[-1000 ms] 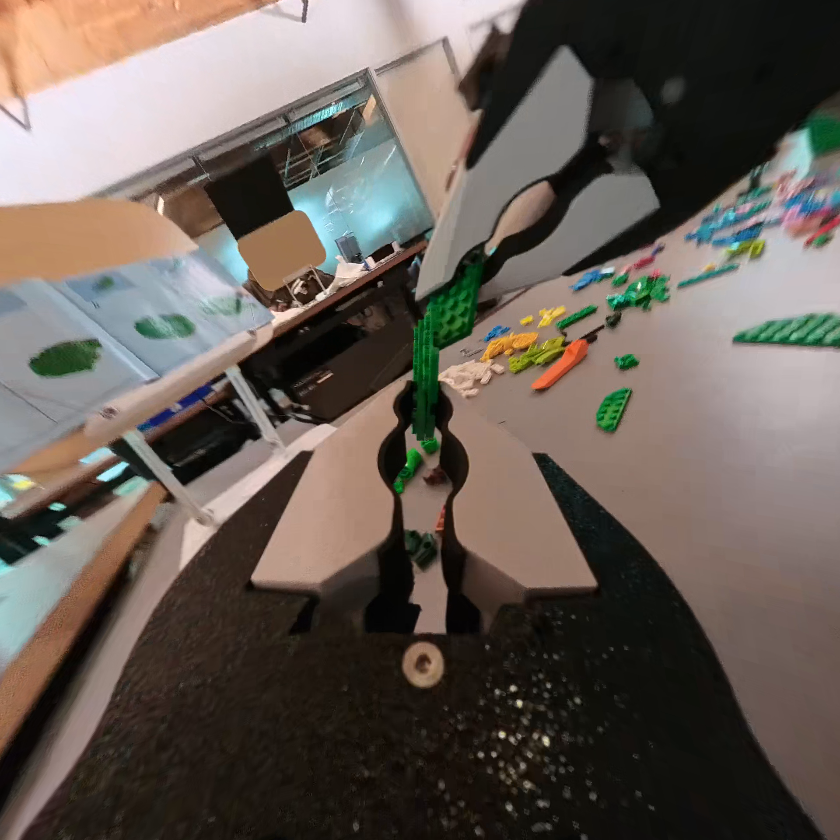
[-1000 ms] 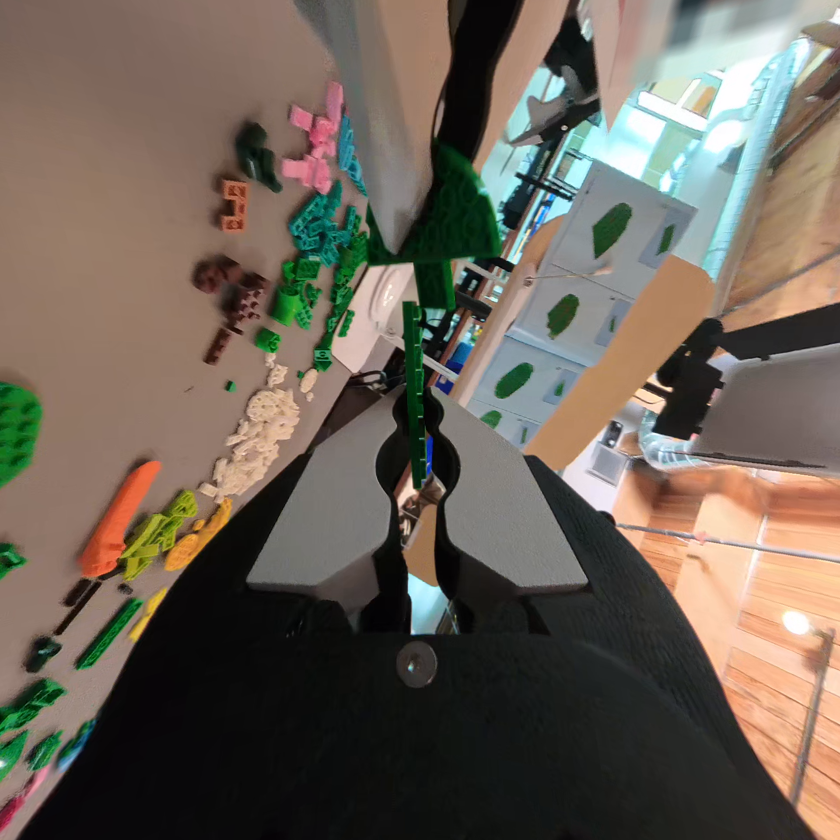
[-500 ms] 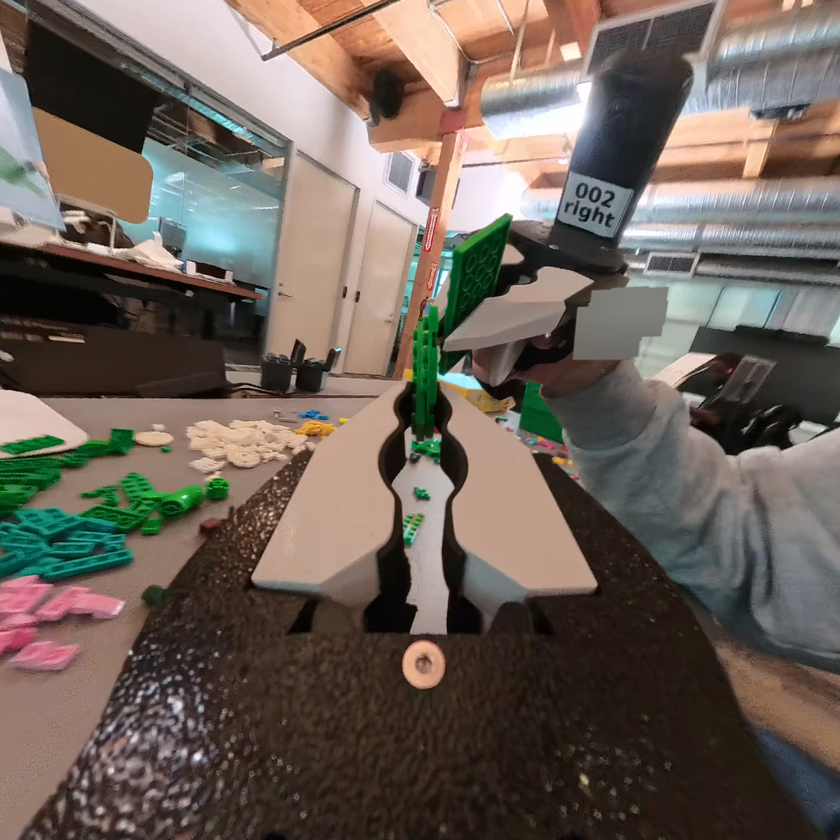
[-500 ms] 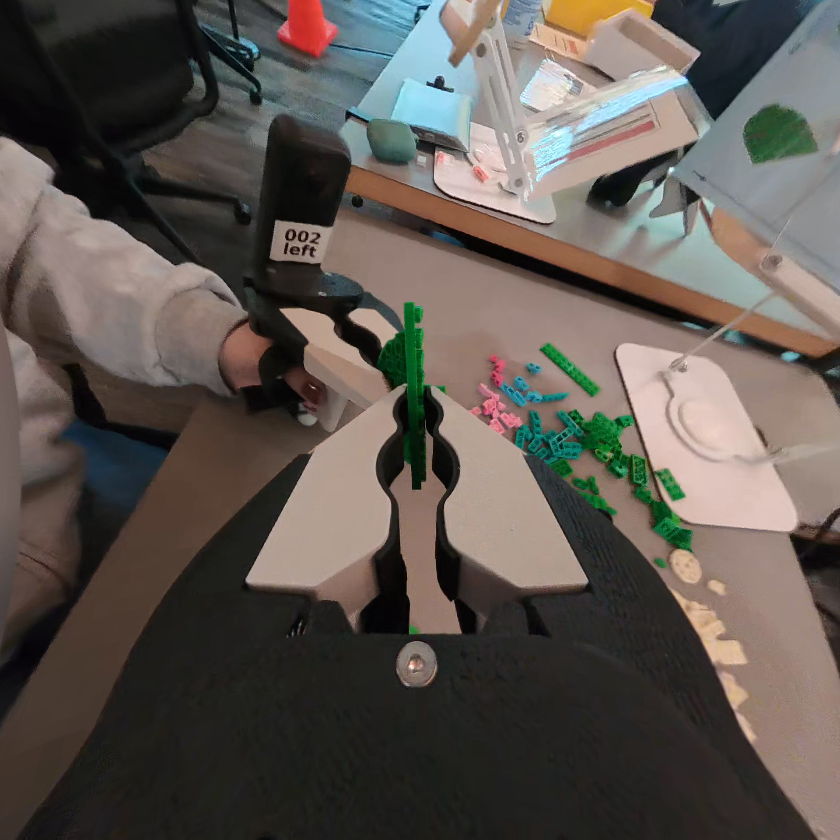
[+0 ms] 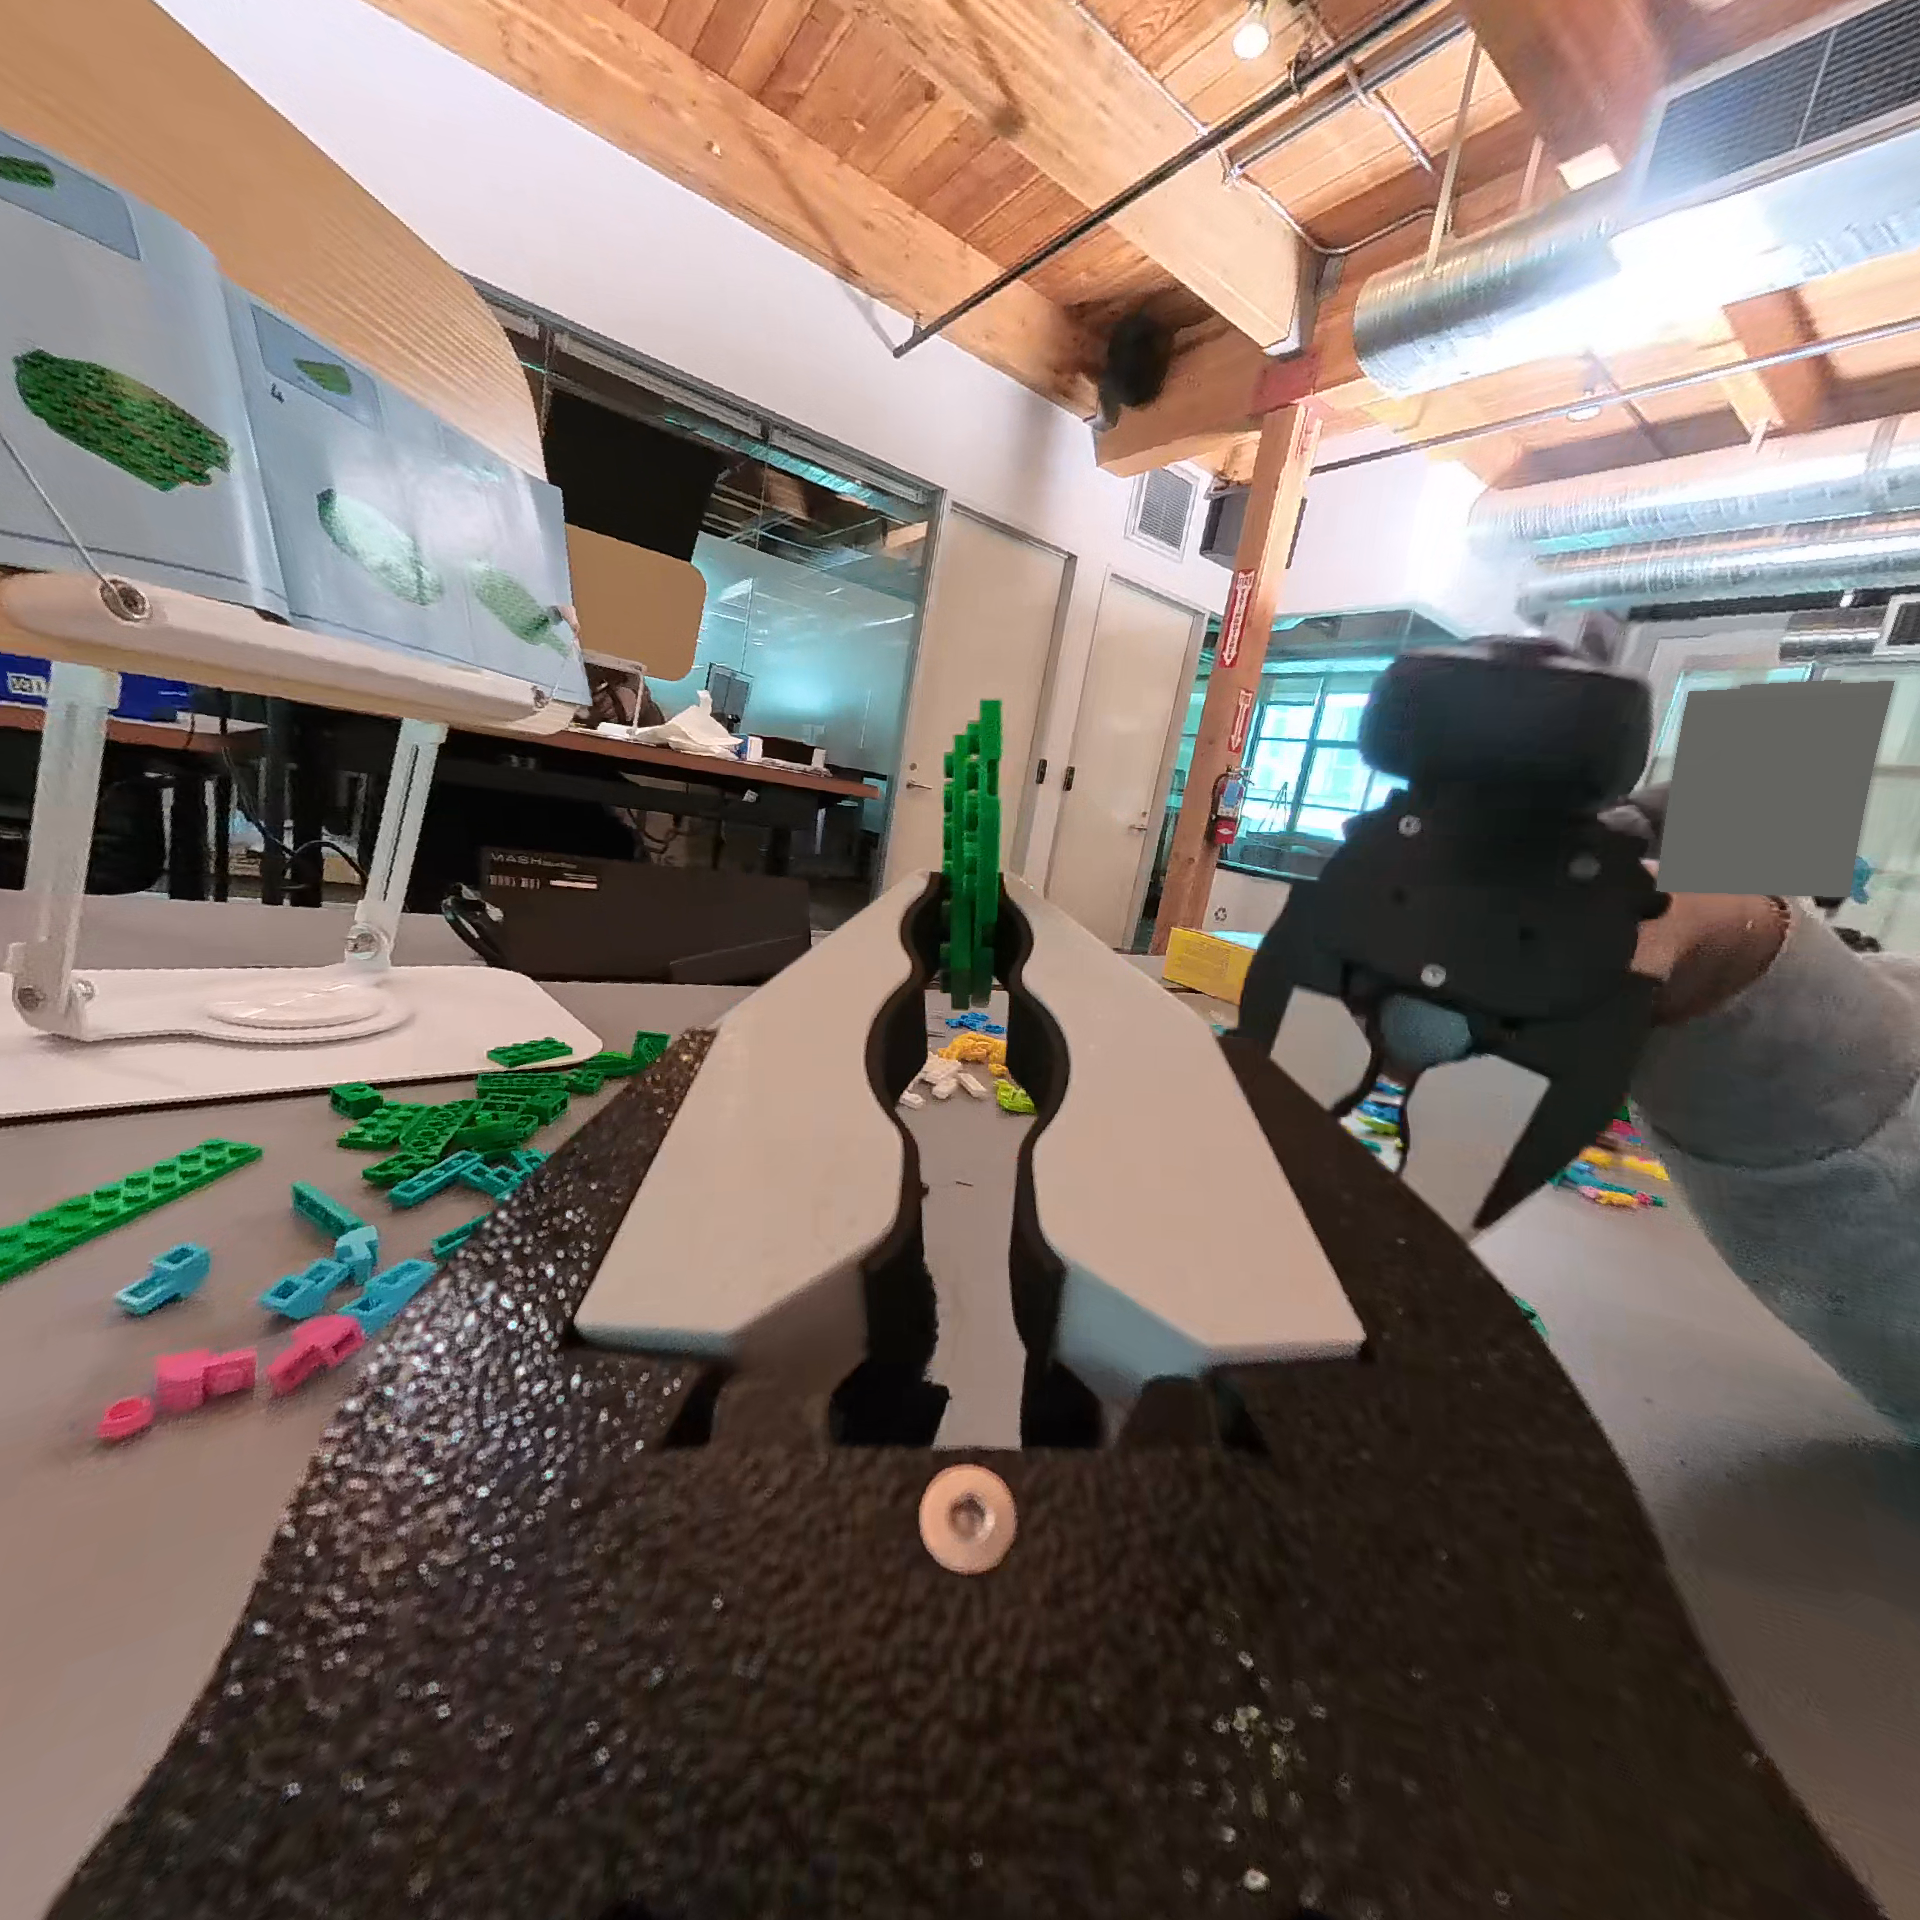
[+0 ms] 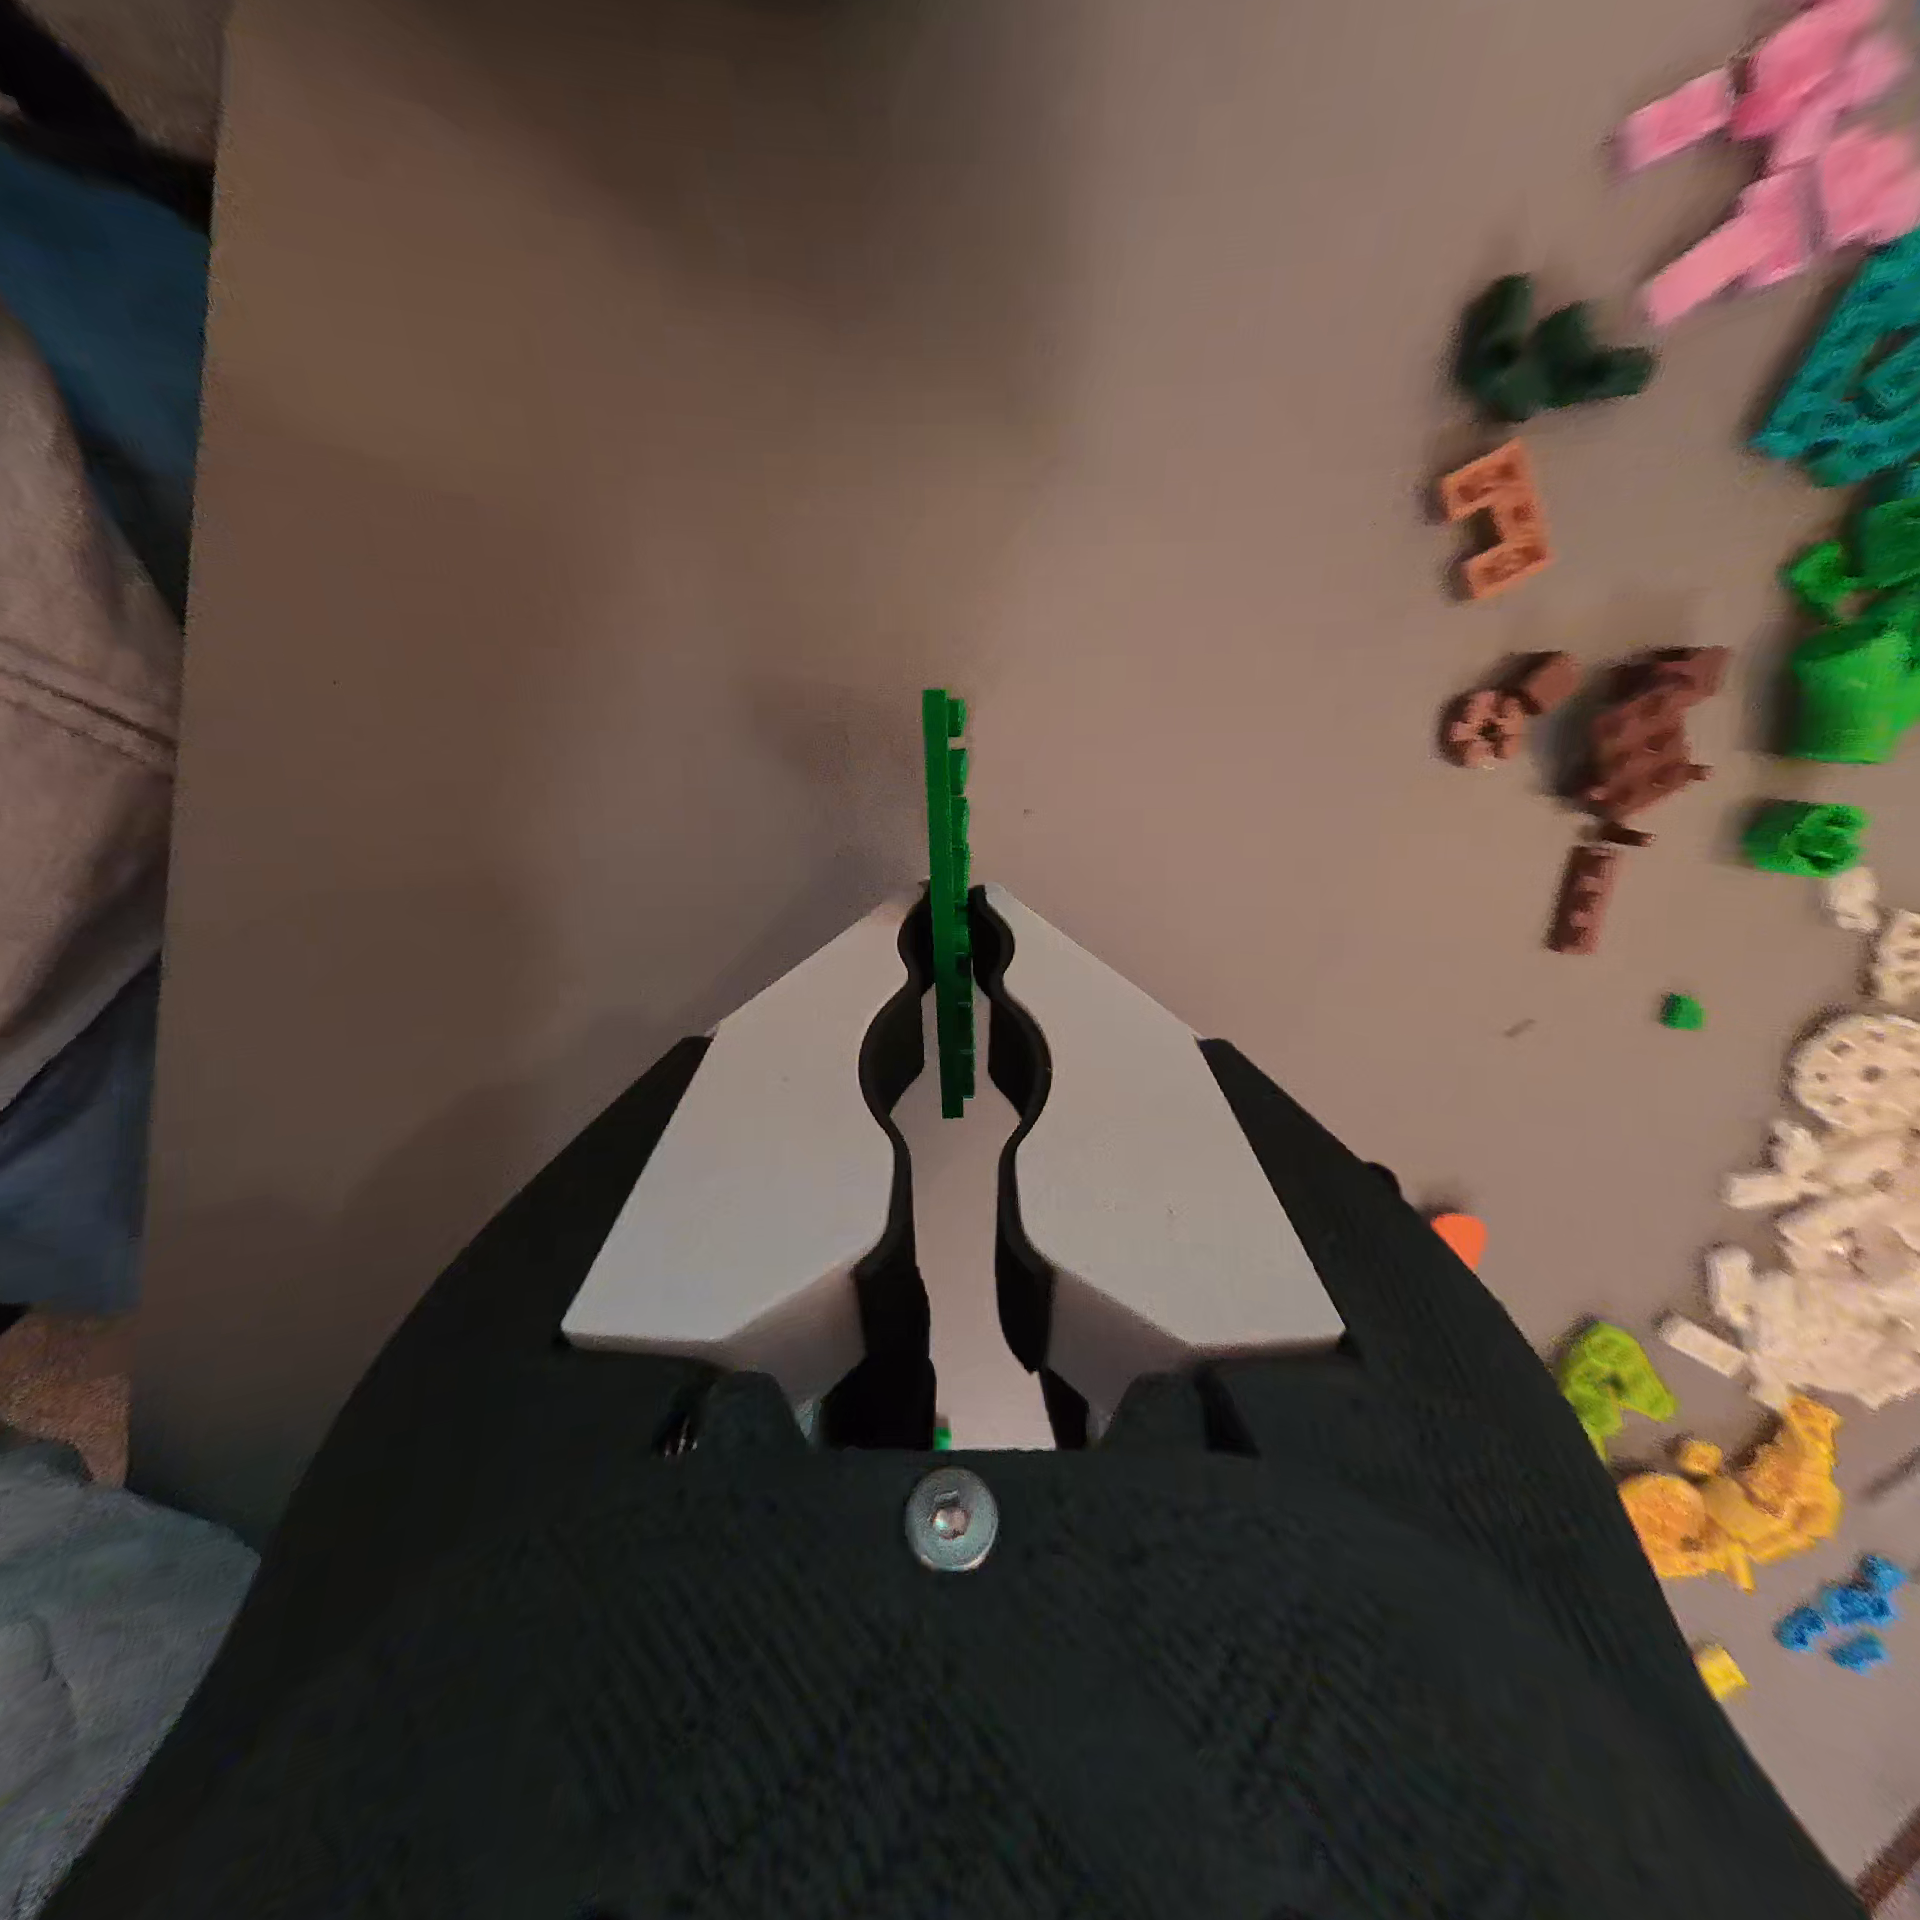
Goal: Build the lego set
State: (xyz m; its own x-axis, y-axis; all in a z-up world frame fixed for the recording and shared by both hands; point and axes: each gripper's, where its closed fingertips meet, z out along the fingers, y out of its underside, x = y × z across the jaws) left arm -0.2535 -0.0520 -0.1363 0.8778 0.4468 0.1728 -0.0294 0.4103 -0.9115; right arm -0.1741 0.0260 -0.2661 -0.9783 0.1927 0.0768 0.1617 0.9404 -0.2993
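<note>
Gripping a stepped stack of green plates [image 5: 971, 831] edge-on, the left gripper [image 5: 966, 914] has both fingers [image 5: 831, 1039] pressed against the stack, which stands upright above the fingertips. Below it on the grey tabletop [image 5: 104, 1558] lie loose green bricks [image 5: 468, 1112], teal bricks [image 5: 332, 1257] and pink bricks [image 5: 218, 1371], with a long green strip [image 5: 114, 1205] to the left. A white stand [image 5: 260, 1008] carries an open booklet [image 5: 260, 468] with pictures of green shapes. Small white and yellow pieces [image 5: 966, 1070] show through the gap behind the fingertips.

The right gripper [image 6: 948, 914] is clamped on a thin green plate [image 6: 945, 831], seen edge-on with its studs facing right; both fingers [image 6: 1091, 1039] press on its faces, and the plate juts forward over a bare stretch of tabletop [image 6: 623, 520]. To its right lie brown bricks [image 6: 1621, 727], orange-brown bricks [image 6: 1496, 520], dark green pieces [image 6: 1538, 353], pink pieces [image 6: 1818, 156], white pieces [image 6: 1849, 1195] and yellow pieces [image 6: 1745, 1496]. In the left wrist view the right gripper's black body [image 5: 1475, 914] shows from behind, held in a hand [image 5: 1704, 935] with a grey sleeve [image 5: 1787, 1143]; its fingertips are hidden there.
</note>
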